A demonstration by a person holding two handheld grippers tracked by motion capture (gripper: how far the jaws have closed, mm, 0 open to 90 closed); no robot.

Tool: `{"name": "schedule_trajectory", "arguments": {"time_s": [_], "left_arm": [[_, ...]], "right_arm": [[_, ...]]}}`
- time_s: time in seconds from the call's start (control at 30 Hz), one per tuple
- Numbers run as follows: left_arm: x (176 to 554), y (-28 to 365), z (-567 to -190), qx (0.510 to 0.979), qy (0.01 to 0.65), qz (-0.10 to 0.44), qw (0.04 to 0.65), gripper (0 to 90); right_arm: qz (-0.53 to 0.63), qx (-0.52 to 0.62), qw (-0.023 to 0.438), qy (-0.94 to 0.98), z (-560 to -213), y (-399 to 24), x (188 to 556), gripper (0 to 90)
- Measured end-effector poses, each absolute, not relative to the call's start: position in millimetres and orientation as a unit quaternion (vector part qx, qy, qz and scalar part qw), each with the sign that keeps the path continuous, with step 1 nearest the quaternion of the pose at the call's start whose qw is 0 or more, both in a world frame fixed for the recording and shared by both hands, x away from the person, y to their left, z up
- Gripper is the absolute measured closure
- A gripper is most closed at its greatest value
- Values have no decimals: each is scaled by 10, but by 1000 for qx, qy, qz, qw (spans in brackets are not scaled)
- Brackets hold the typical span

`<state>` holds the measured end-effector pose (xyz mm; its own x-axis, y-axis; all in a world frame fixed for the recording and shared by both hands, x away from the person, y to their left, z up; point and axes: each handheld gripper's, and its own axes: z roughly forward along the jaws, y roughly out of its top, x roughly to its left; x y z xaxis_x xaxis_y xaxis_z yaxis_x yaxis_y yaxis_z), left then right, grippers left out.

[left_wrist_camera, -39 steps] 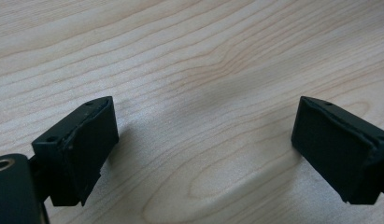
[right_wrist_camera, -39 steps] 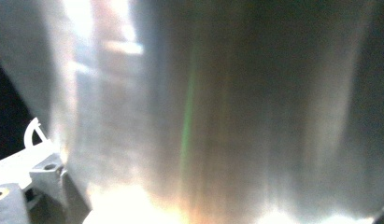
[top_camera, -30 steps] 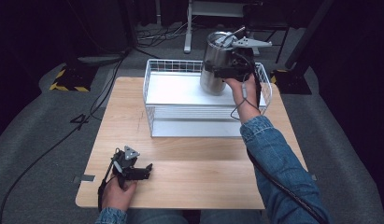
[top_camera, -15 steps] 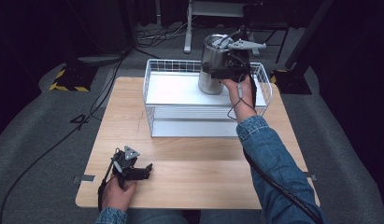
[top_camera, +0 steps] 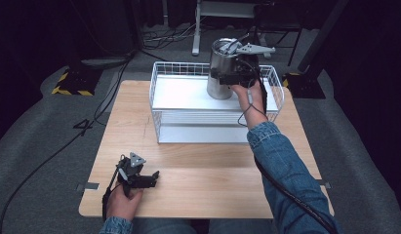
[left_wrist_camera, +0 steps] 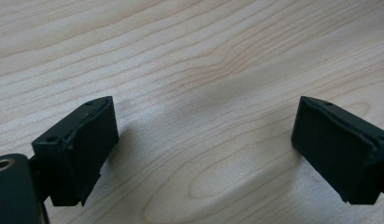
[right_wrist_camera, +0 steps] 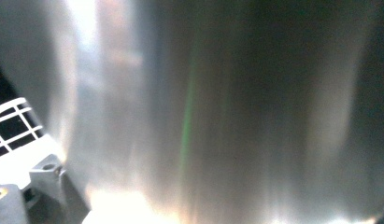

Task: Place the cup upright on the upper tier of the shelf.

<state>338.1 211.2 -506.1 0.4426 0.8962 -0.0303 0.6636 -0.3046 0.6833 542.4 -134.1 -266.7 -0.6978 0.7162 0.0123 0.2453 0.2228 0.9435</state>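
Note:
A tall steel pot (top_camera: 217, 80) stands upright in the back right part of a white wire basket (top_camera: 158, 105). My right gripper (top_camera: 228, 72) is pressed against the pot's near upper side and looks shut on its wall; the fingertips are hidden. In the right gripper view the pot's brushed wall (right_wrist_camera: 227, 116) is very close, with a bit of basket wire (right_wrist_camera: 12, 122) at the left. My left gripper (top_camera: 150, 178) rests low on the wooden table (top_camera: 203, 168) near its front left corner. It is open, its pads (left_wrist_camera: 84, 144) wide apart over bare wood.
The basket has a white floor and sits across the far half of the table. Black cables trail from both grippers. Beyond the table are dark floor, a metal stand and a yellow-striped block (top_camera: 71, 83).
My right gripper shifted slightly at the pot's top; the pot has stayed in the same spot in the basket. The left gripper has not moved.

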Motion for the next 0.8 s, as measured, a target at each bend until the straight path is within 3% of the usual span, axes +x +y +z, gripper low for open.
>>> {"name": "schedule_trajectory", "arguments": {"time_s": [0.8], "left_arm": [[3386,2111,-5061,786,497,182,319,78]], "right_arm": [[535,326,246,739,-2635,-1390,5287,0]]}}
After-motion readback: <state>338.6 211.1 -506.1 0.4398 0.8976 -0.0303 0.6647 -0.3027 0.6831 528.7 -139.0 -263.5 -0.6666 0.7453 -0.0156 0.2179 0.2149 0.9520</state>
